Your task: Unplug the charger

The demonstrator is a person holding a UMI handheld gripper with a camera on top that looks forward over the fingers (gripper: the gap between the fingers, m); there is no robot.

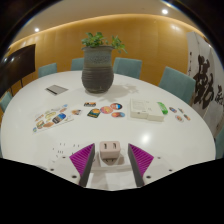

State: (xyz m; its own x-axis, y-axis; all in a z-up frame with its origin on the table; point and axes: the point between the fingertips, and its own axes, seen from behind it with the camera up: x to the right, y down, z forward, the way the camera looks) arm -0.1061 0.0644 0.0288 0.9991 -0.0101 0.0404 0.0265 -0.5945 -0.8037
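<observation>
At the far side of the round white surface (pixel 150 135) stands a dark, ribbed, rounded pot (pixel 98 70) holding a green leafy plant (pixel 102 41) that spreads above its rim. Close to the camera, the charger (pixel 108 152) sits between the two fingers of the gripper (pixel 109 158); it is a small, pale, boxy block with rounded corners and a smooth, plastic-looking face bearing two small dark marks. The purple pads (pixel 137 159) stand at either side of the charger, very near its flanks, but whether they press on it cannot be told from this view. The fingers are parted about the width of the charger. Beyond them, the surface is glossy and carries a scatter of flat round discs (pixel 110 106) in several colours, some printed cards (pixel 50 121) toward the left, a dark flat rectangular thing (pixel 57 89) further back, and a flat, clear-wrapped white packet (pixel 146 109) to the right. Teal chairs (pixel 177 83) ring the surface, in front of a warm wood-toned wall (pixel 140 38).
</observation>
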